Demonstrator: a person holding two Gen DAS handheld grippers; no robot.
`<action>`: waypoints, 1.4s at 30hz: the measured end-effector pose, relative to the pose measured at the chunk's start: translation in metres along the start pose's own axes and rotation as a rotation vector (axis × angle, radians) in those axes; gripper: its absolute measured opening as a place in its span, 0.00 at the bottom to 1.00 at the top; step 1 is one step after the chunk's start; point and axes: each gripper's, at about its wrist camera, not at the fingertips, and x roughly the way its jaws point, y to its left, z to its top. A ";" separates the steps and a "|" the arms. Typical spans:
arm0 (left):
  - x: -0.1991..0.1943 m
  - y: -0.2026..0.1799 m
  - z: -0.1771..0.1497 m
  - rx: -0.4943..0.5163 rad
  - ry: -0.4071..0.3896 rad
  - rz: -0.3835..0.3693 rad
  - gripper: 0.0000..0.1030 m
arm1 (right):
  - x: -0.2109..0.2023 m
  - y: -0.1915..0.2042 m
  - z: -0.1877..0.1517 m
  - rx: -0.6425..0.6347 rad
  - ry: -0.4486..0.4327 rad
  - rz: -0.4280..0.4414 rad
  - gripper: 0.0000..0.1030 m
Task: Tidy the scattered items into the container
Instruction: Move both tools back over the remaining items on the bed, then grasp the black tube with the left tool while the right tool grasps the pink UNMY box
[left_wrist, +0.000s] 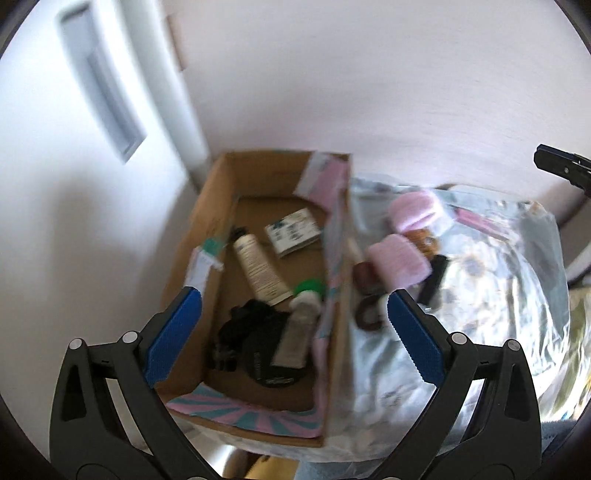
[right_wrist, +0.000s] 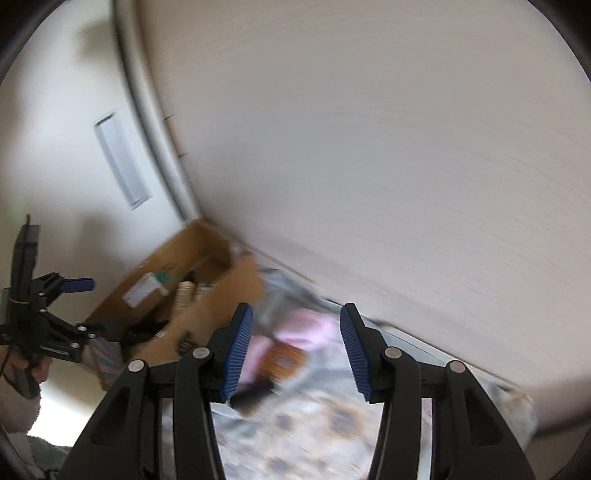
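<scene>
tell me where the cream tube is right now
In the left wrist view the cream tube lies inside the cardboard box, between the small printed packet and the left wall.

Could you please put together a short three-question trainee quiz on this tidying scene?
1. True or false: the left claw is holding an item.
2. Which lies inside the cardboard box? A) cream tube B) pink roller
3. Fill in: the pink rollers lie on the patterned ____.

Key: 1 false, it is open and empty. 2 A, the cream tube. 3 cloth.
</scene>
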 end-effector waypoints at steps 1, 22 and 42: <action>-0.002 -0.008 0.001 0.018 -0.004 -0.002 0.98 | -0.007 -0.010 -0.004 0.016 -0.003 -0.020 0.44; 0.093 -0.148 -0.014 0.139 0.076 -0.152 0.77 | -0.006 -0.111 -0.081 0.146 0.119 -0.049 0.44; 0.135 -0.143 -0.028 0.099 0.118 -0.145 0.29 | 0.089 -0.144 -0.090 -0.034 0.259 -0.015 0.44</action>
